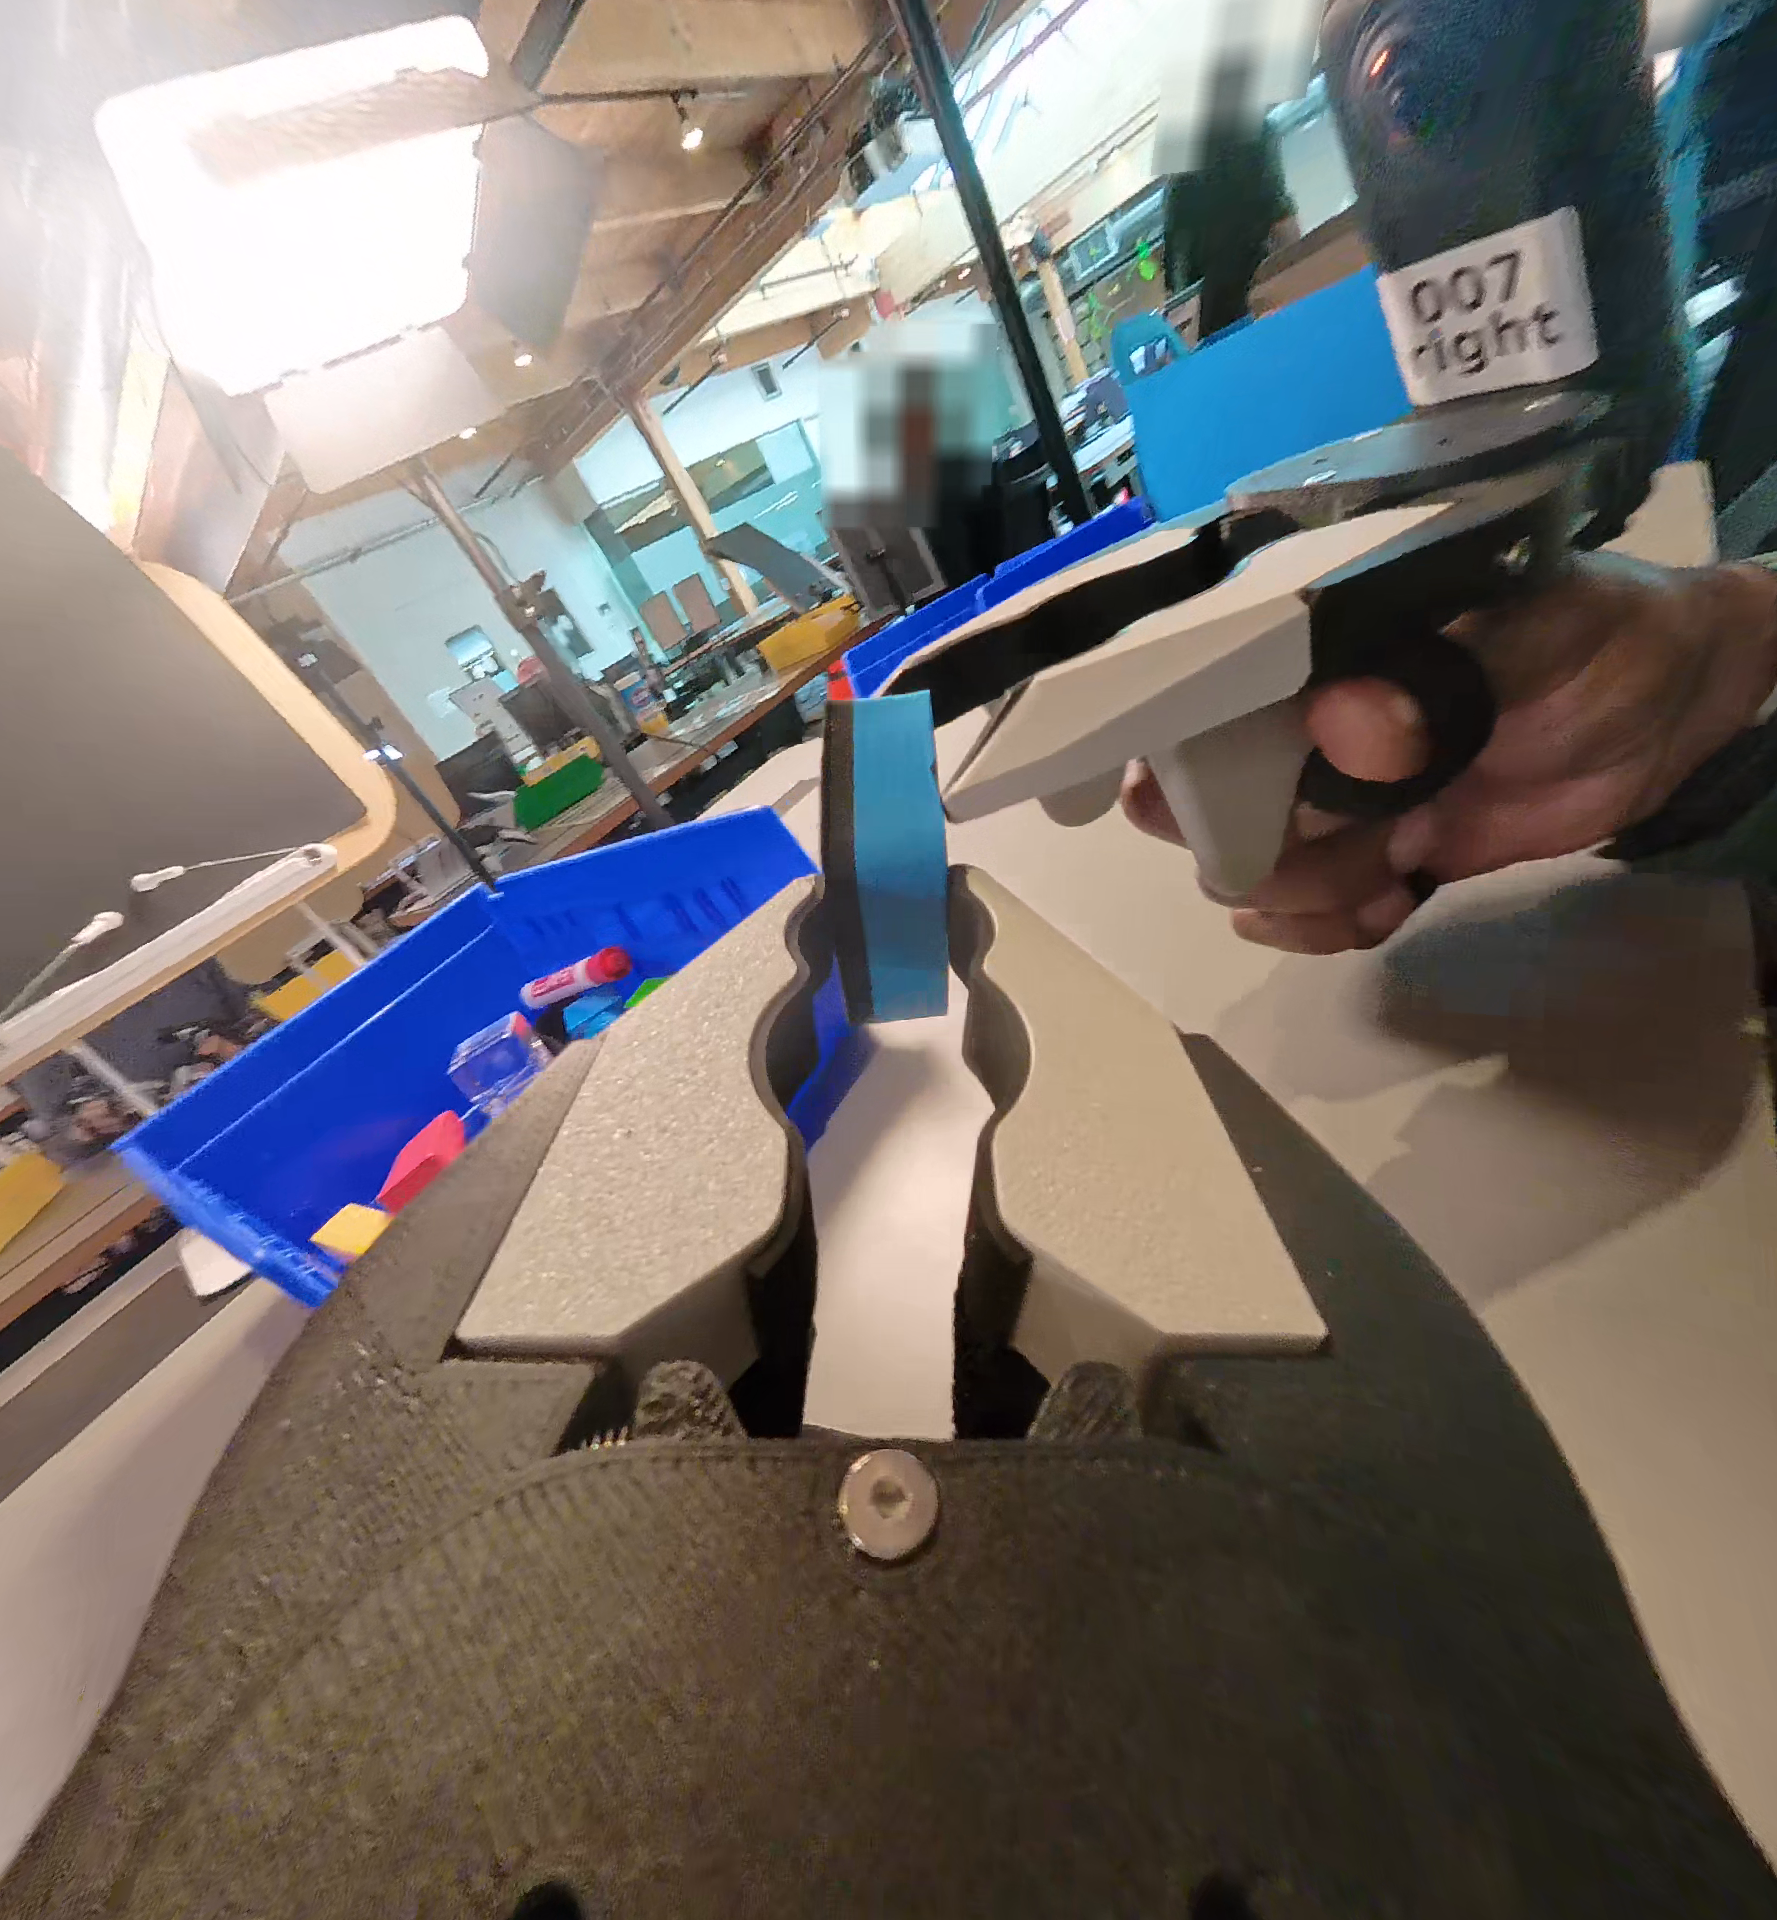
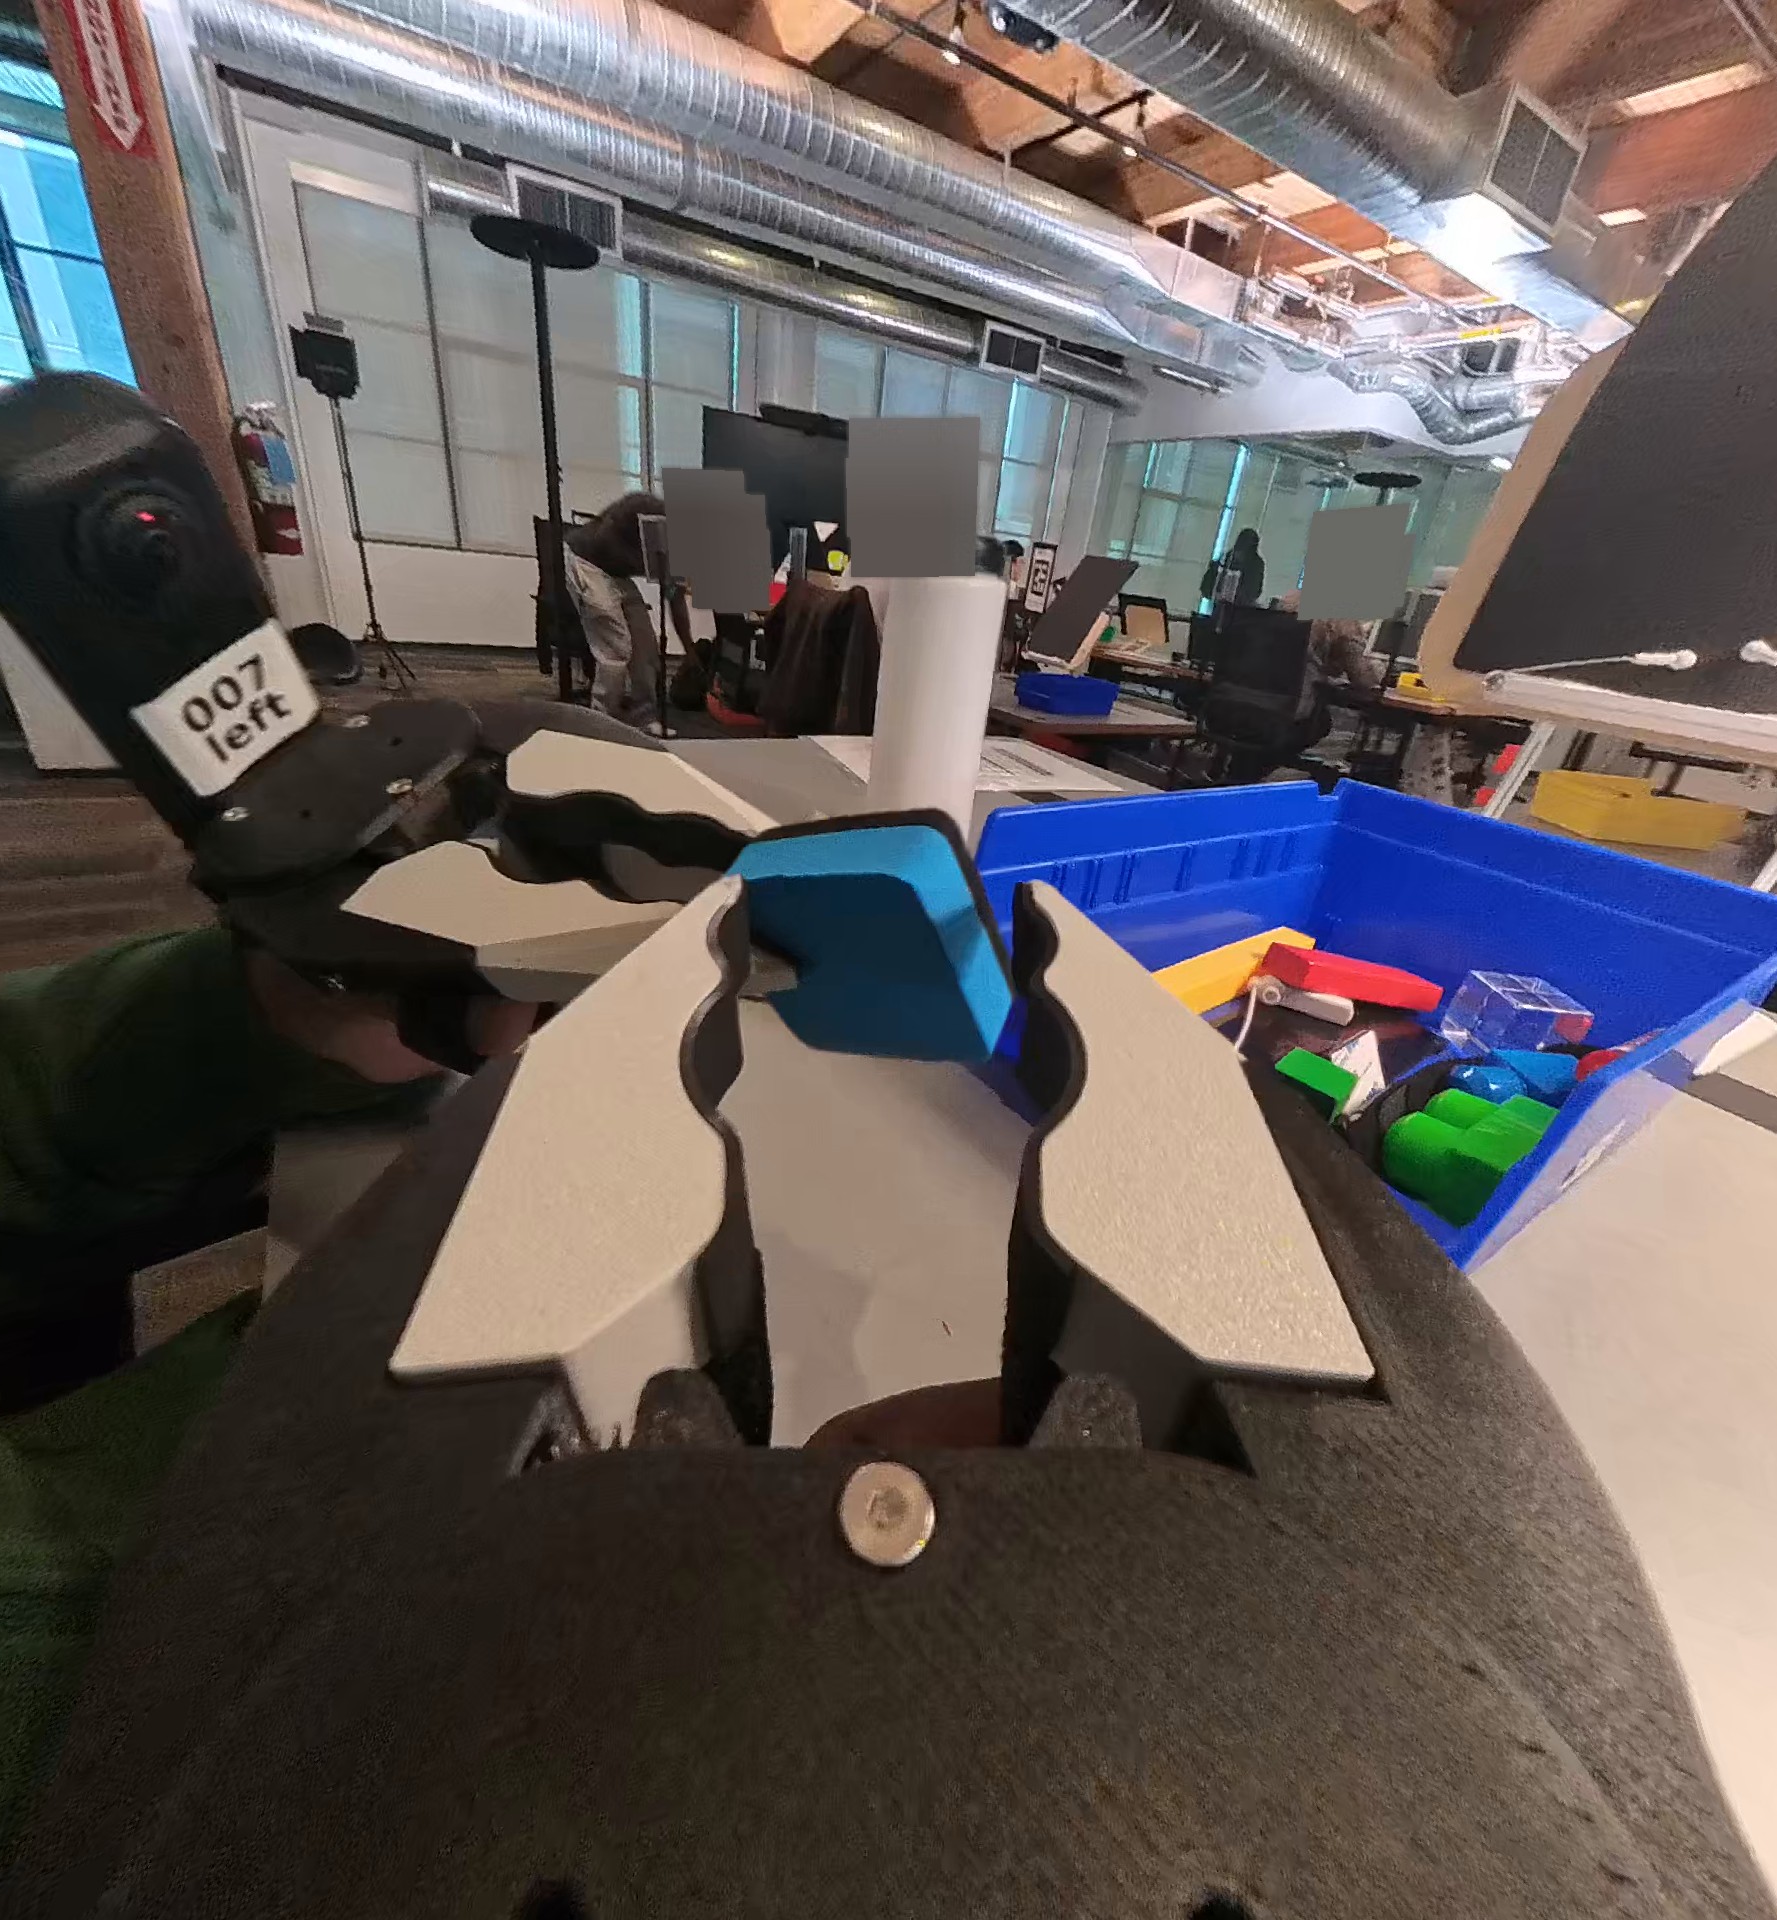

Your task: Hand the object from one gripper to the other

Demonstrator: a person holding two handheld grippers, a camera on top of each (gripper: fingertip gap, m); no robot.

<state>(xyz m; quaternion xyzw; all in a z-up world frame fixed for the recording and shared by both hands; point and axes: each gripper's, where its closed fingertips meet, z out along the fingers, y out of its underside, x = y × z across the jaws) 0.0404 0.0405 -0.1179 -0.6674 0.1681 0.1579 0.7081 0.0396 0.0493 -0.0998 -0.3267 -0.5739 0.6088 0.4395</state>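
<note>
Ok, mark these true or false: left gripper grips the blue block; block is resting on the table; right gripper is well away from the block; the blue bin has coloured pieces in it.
1. The left gripper grips the blue block between its fingertips. True.
2. The block is resting on the table. False: it is held up above the tabletop.
3. The right gripper is well away from the block. False: its fingers sit on either side of it.
4. The blue bin holds coloured pieces. True.
</note>
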